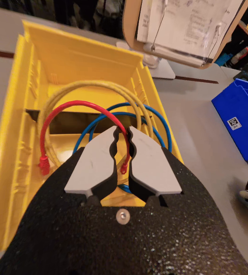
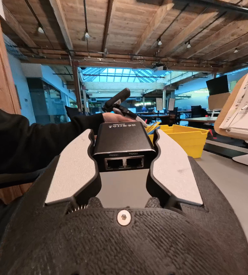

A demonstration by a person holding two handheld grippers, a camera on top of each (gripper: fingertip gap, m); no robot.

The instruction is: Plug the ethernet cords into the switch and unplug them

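The left gripper [image 1: 123,131] hangs over the yellow bin [image 1: 81,62], its fingers only a narrow gap apart, and the red cord [image 1: 75,104] passes through this gap, though it cannot be told if the fingers pinch it. In the bin lie also a yellow cord [image 1: 93,84] and a blue cord [image 1: 162,117]. The right gripper [image 2: 124,134] is closed on the sides of the black switch [image 2: 122,138], held above the grey table [image 2: 230,187] with its two empty ports [image 2: 124,163] facing the camera.

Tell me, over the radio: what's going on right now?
Right gripper shut on black switch, both ports empty. Left gripper over yellow bin, jaws narrowly apart around red cord. Nothing plugged yet.
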